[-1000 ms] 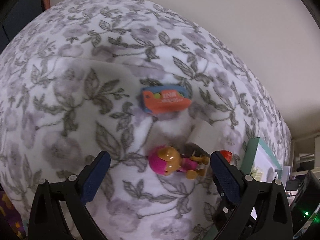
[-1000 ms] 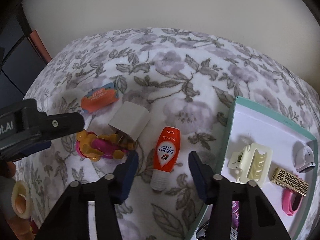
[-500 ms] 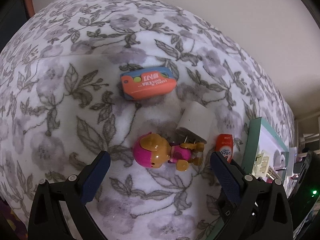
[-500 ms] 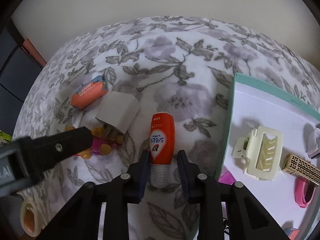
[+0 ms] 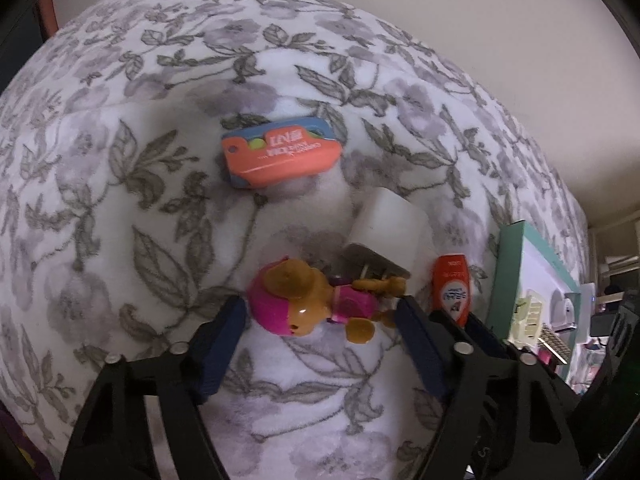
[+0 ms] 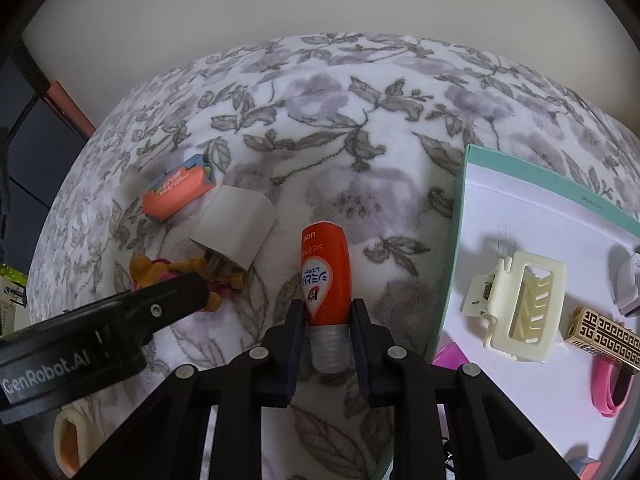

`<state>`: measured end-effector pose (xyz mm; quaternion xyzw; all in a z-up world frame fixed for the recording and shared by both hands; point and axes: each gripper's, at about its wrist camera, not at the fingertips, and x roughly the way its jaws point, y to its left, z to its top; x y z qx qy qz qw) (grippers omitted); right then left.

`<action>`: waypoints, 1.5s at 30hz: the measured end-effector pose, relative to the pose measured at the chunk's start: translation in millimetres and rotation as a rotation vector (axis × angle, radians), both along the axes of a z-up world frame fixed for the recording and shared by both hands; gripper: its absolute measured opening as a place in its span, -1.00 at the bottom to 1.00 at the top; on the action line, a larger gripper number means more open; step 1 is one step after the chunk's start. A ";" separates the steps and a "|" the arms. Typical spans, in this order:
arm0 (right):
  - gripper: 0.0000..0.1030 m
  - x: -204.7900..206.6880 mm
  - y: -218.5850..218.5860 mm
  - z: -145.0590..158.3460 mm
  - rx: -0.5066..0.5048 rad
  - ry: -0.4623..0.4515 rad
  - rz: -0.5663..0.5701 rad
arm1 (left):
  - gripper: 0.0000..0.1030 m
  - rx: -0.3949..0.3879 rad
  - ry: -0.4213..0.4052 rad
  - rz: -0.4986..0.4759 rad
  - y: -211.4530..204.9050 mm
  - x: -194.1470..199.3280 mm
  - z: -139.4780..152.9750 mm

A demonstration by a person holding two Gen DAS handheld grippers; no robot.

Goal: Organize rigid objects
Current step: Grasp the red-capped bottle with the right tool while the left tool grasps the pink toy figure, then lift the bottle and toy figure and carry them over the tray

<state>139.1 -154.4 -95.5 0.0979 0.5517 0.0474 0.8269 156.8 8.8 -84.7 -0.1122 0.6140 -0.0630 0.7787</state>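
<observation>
- Done: a clip (image 6: pixel 520 304), a gold box (image 6: pixel 604 336) and a pink band (image 6: pixel 608 392) lie in the tray (image 6: pixel 456 240).
- Right hand-held gripper (image 6: pixel 328 320) is closing on the orange tube (image 6: pixel 326 276), pads touching.
- Left hand-held gripper (image 5: pixel 320 320) is closing around the doll (image 5: pixel 312 300), not yet touching.
- Left: charger (image 5: pixel 388 228), eraser (image 5: pixel 280 156) on the bed.

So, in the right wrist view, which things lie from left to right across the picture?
Orange eraser → white plug adapter → orange tube → cream hair claw clip → gold patterned box.
</observation>
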 end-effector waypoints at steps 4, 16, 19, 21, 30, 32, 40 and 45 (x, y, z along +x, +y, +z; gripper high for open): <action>-0.54 -0.6 -0.4 0.5 0.002 -0.001 -0.002 | 0.27 0.021 -0.008 0.005 1.4 0.2 2.7; -0.54 -0.6 -7.5 2.6 0.066 0.000 -0.031 | 0.27 0.028 0.009 0.009 1.9 -0.2 6.7; -0.54 -0.2 -9.9 5.5 0.081 -0.005 -0.039 | 0.27 0.025 0.004 0.012 2.6 -0.5 10.5; -0.54 -0.6 -12.9 10.0 0.091 -0.015 -0.044 | 0.27 0.019 -0.006 0.012 2.9 -0.9 15.8; -0.54 -1.8 -23.8 31.9 0.114 -0.063 -0.058 | 0.26 -0.003 -0.058 -0.002 -3.0 -2.4 40.0; -0.54 -1.5 -24.8 34.7 0.119 -0.070 -0.061 | 0.26 -0.007 -0.073 -0.005 -5.6 -2.7 46.3; -0.54 -4.2 -32.6 49.1 0.122 -0.103 -0.072 | 0.26 -0.031 -0.114 -0.026 -12.0 -6.2 66.3; -0.54 -6.8 -44.0 56.5 0.123 -0.119 -0.092 | 0.26 -0.051 -0.134 -0.035 -18.4 -7.1 76.0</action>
